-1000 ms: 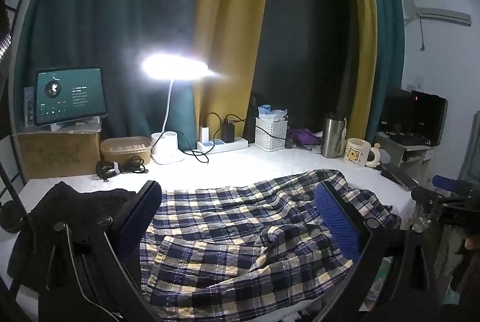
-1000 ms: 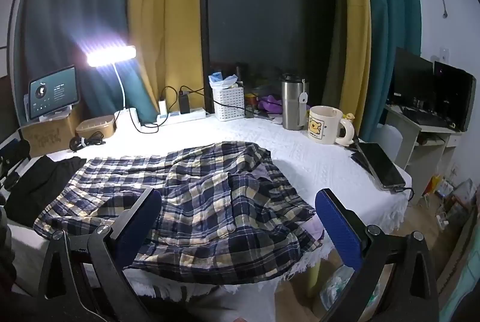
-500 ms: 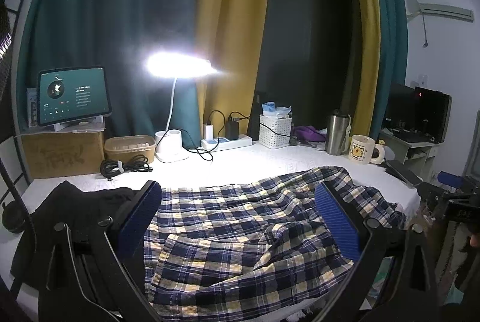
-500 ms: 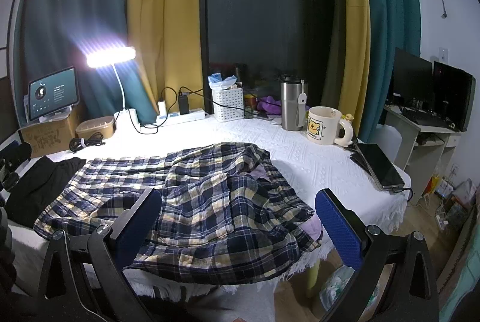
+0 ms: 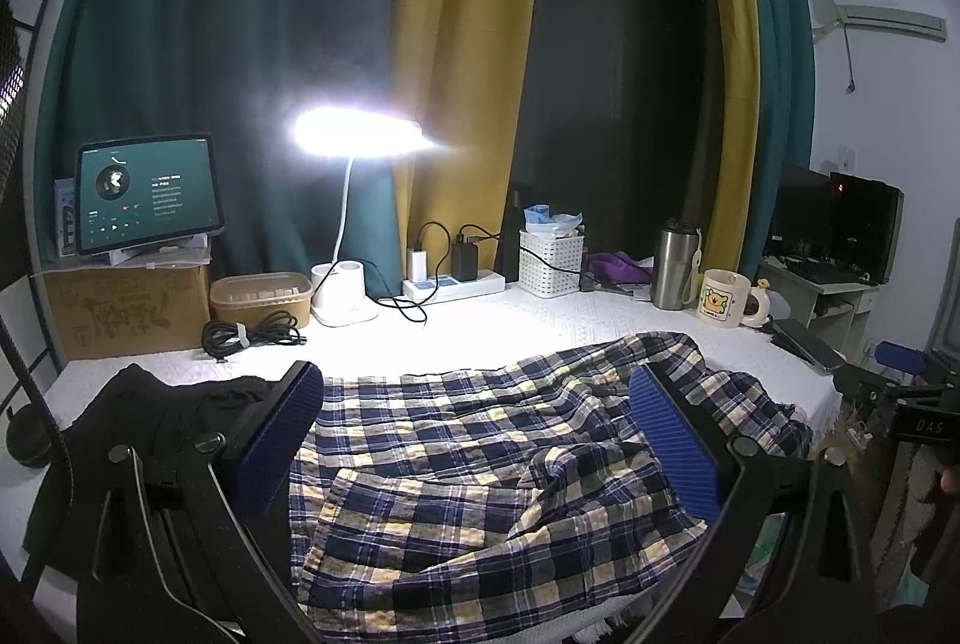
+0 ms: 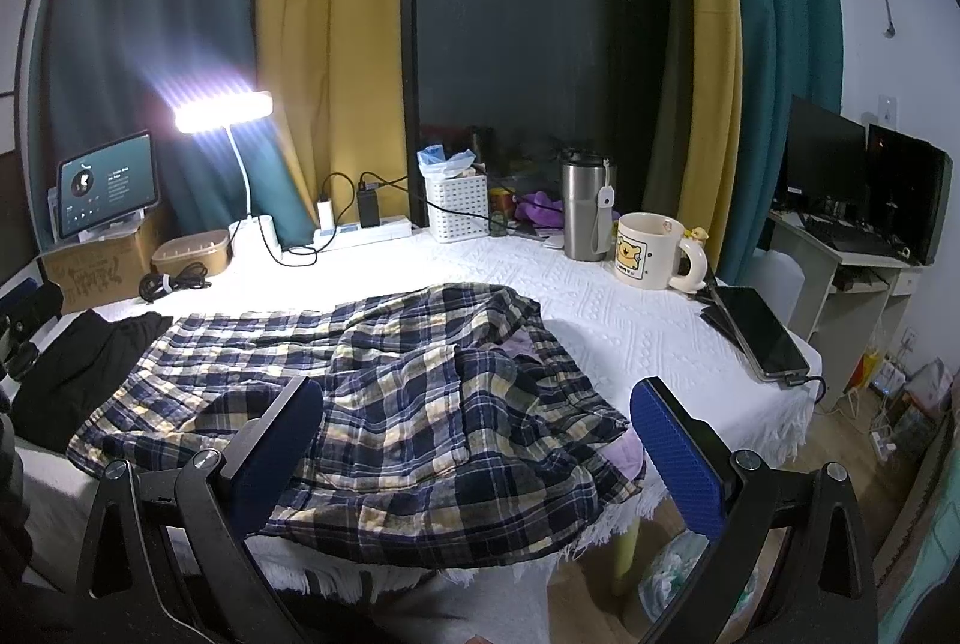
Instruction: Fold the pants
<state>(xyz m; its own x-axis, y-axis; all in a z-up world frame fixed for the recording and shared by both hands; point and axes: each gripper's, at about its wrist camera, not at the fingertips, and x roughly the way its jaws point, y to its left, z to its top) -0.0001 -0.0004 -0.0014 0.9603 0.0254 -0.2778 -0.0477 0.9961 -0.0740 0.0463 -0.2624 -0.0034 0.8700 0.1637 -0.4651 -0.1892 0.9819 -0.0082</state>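
Navy, white and yellow plaid pants [image 5: 480,470] lie crumpled on the white tablecloth [image 5: 480,332], with the front edge hanging over the table. They show in the right wrist view [image 6: 414,398] too. My left gripper [image 5: 480,440] is open and empty, above the pants near the table's front. My right gripper [image 6: 480,452] is open and empty, above the front right part of the pants. The right gripper's body [image 5: 900,398] shows at the right edge of the left wrist view.
A black garment [image 5: 138,422] lies left of the pants. At the back stand a lit desk lamp [image 5: 354,200], tablet [image 5: 147,200] on a cardboard box, power strip [image 5: 453,287], white basket [image 6: 456,206], steel tumbler [image 6: 585,206] and bear mug [image 6: 651,251]. A phone [image 6: 759,332] lies at the right edge.
Both grippers have drawn back and risen slightly, so the table sits a little lower in both views. The pants have not moved. Both grippers stay open.
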